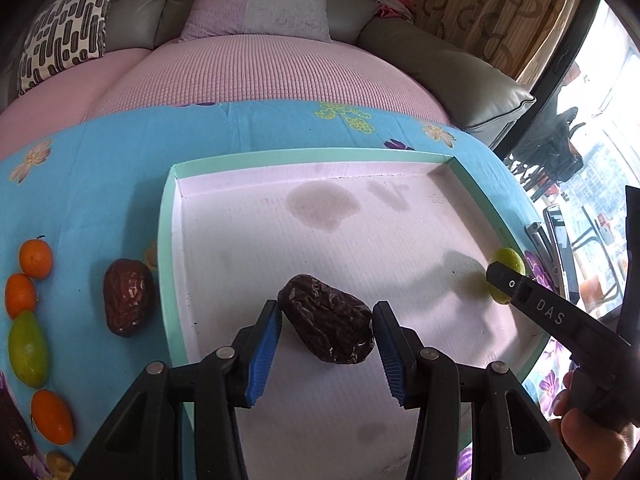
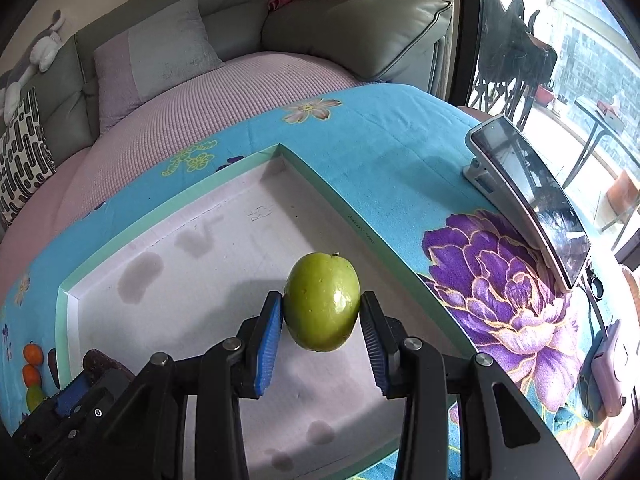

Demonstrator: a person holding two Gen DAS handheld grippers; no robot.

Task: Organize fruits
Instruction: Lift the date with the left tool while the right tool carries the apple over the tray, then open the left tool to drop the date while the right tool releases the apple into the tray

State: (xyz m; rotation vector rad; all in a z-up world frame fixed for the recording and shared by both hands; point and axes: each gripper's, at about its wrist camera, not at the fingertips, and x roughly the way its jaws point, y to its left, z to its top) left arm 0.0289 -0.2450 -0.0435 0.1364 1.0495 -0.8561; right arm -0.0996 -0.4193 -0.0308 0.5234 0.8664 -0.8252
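My left gripper (image 1: 326, 312) is shut on a dark wrinkled date (image 1: 326, 322), holding it low over the white floor of the mint-rimmed tray (image 1: 166, 240). In the right wrist view my right gripper (image 2: 322, 320) is shut on a round green fruit (image 2: 322, 300) near the tray's right wall (image 2: 320, 184). That fruit (image 1: 506, 260) and the right gripper's finger (image 1: 516, 288) also show in the left wrist view. Left of the tray, on the blue cloth, lie a second date (image 1: 128, 298), small oranges (image 1: 36, 258) and an oblong green fruit (image 1: 28, 348).
A phone on a stand (image 2: 528, 200) and a pink device (image 2: 608, 372) sit on the flowered cloth right of the tray. A sofa with cushions (image 1: 264, 0) lies beyond the table's far edge. A person's hand (image 1: 592, 440) holds the right gripper's handle.
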